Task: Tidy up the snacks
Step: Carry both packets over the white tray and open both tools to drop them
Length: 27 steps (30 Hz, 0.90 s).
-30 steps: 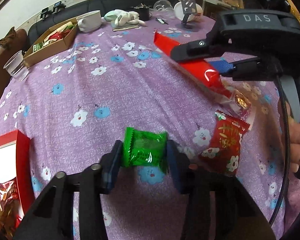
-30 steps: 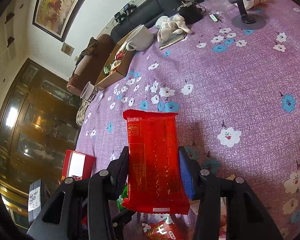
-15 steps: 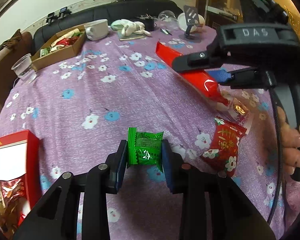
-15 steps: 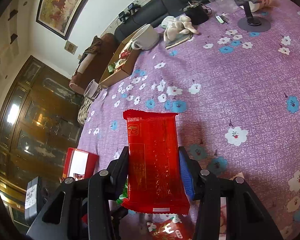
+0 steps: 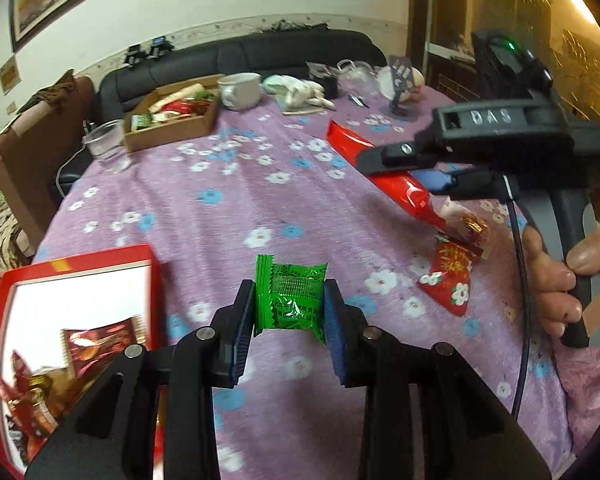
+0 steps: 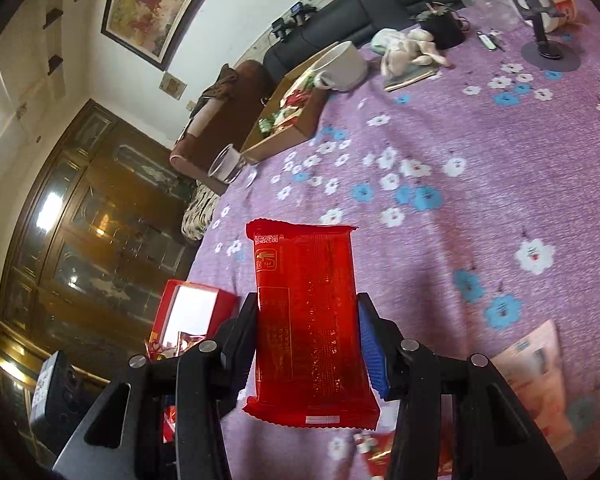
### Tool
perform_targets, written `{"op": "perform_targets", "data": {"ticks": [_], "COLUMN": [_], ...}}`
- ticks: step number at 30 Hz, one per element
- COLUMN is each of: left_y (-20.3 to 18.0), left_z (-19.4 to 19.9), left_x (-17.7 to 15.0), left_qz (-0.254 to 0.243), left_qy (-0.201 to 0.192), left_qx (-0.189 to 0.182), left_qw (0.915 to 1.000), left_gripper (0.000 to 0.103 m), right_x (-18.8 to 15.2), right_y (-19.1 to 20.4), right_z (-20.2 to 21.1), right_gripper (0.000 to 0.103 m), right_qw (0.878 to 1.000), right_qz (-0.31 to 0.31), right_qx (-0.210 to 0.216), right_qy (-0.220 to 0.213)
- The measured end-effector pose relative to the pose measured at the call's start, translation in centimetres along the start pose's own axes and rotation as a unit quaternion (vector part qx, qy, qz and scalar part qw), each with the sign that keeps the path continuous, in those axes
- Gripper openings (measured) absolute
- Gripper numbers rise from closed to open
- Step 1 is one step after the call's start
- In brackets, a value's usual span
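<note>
My left gripper (image 5: 289, 312) is shut on a small green snack packet (image 5: 290, 296), held above the purple flowered tablecloth (image 5: 228, 216). My right gripper (image 6: 307, 320) is shut on a long red snack pack (image 6: 306, 312); in the left wrist view that red pack (image 5: 380, 176) hangs above the cloth at the right, and a hand (image 5: 556, 280) holds the gripper's handle. A red box (image 5: 76, 280) with several wrapped snacks inside stands at the lower left. On the cloth to the right lie a red wrapped candy (image 5: 450, 276) and a gold-and-red one (image 5: 466, 224).
At the far side stand a brown cardboard tray (image 5: 168, 120) of snacks, a clear plastic cup (image 5: 106, 144), a white mug (image 5: 240, 90), a plush toy (image 5: 300, 90) and a phone stand (image 5: 400, 88). A pink packet (image 6: 532, 364) lies beside the right gripper. A dark sofa (image 5: 240, 56) runs behind the table.
The left gripper's jaws closed in tighter on the green packet and carried it up and back from the cloth. The right gripper with its red pack drifted slightly, still gripping.
</note>
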<state>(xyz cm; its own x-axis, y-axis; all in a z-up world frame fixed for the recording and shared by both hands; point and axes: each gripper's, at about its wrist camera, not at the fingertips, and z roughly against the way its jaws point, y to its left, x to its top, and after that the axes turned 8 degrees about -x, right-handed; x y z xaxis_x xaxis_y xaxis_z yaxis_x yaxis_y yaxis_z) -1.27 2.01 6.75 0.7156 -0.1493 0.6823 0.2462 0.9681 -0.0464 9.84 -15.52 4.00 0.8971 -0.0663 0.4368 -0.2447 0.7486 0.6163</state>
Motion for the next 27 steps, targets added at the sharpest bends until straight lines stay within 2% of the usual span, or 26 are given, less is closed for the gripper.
{"op": "perform_targets", "data": {"ticks": [5, 16, 20, 23, 27], "left_y": [3.0, 10.5, 12.6, 13.7, 15.0], "left_z": [2.4, 6.3, 7.0, 7.4, 7.8], "left_x": [-0.9, -3.8, -5.0, -5.8, -6.8], "left_qz": [0.017, 0.083, 0.104, 0.115, 0.127], "left_qy": [-0.025, -0.06, -0.066, -0.069, -0.071], "left_qx": [0.022, 0.069, 0.085, 0.092, 0.099], "left_qw": [0.9993, 0.9923, 0.9887, 0.9866, 0.9844], "left_gripper": [0.031, 0.031, 0.031, 0.031, 0.031], "right_x": [-1.3, -4.6, -5.8, -6.8, -7.6], "right_y": [3.2, 12.2, 14.0, 14.9, 16.5], "right_z": [-1.3, -7.4, -8.7, -9.1, -9.3], "right_gripper": [0.047, 0.047, 0.047, 0.047, 0.047], "right_qw": [1.0, 0.996, 0.995, 0.993, 0.991], "right_qz": [0.014, 0.044, 0.049, 0.044, 0.055], "right_qx": [0.007, 0.062, 0.069, 0.094, 0.105], "right_qy": [0.007, 0.049, 0.059, 0.059, 0.055]}}
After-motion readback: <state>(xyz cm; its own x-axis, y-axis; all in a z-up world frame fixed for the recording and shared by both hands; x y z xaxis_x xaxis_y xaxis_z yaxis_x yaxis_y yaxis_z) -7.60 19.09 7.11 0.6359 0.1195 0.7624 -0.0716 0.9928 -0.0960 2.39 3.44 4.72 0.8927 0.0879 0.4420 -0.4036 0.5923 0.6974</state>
